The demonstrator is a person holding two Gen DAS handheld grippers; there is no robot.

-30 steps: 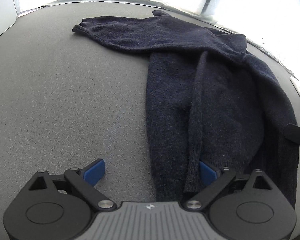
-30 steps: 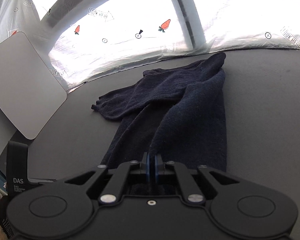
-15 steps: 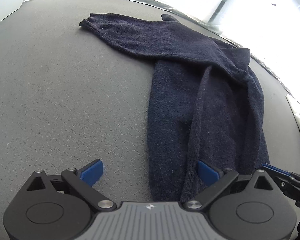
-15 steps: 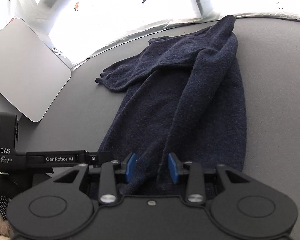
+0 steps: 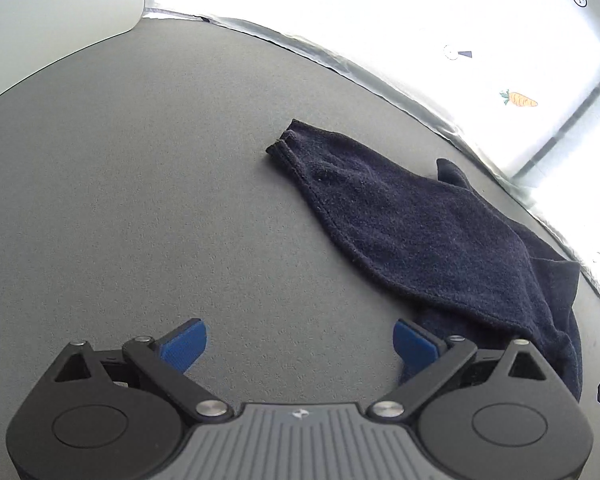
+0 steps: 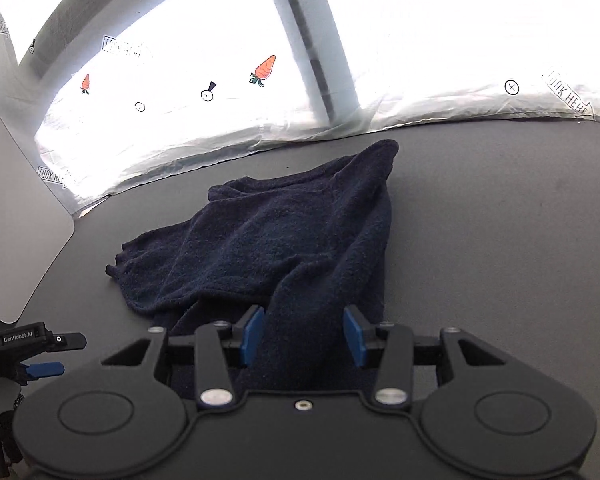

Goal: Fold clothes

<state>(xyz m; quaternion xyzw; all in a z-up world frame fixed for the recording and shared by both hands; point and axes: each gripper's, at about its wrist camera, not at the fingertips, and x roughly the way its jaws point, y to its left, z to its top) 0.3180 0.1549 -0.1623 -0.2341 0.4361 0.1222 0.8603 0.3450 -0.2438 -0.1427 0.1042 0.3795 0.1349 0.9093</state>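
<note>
1. Right gripper: jaws partly apart, they have just been opening. A ridge of the navy sweater rises between the blue pads, which don't look pressed on it. Left pad is at the cloth's edge; can't tell if it touches.
2. Left gripper: jaws wide, nothing between them, only bare dark grey table under the gap. Right-hand pad sits just at the sweater's near edge; contact unclear.
3. Sweater lies crumpled and partly folded on the table. In the left wrist view a cuffed sleeve end points up-left, away from the bulk.
4. In the right wrist view the sweater runs from the gripper toward the far table edge, one corner peaked near the white sheet.
5. White sheet behind the table is brightly lit, printed with carrots and "LOOK HERE" marks.
6. Pale grey board stands at the table's left side.
7. Left gripper's body also shows at the lower left of the right wrist view.
</note>
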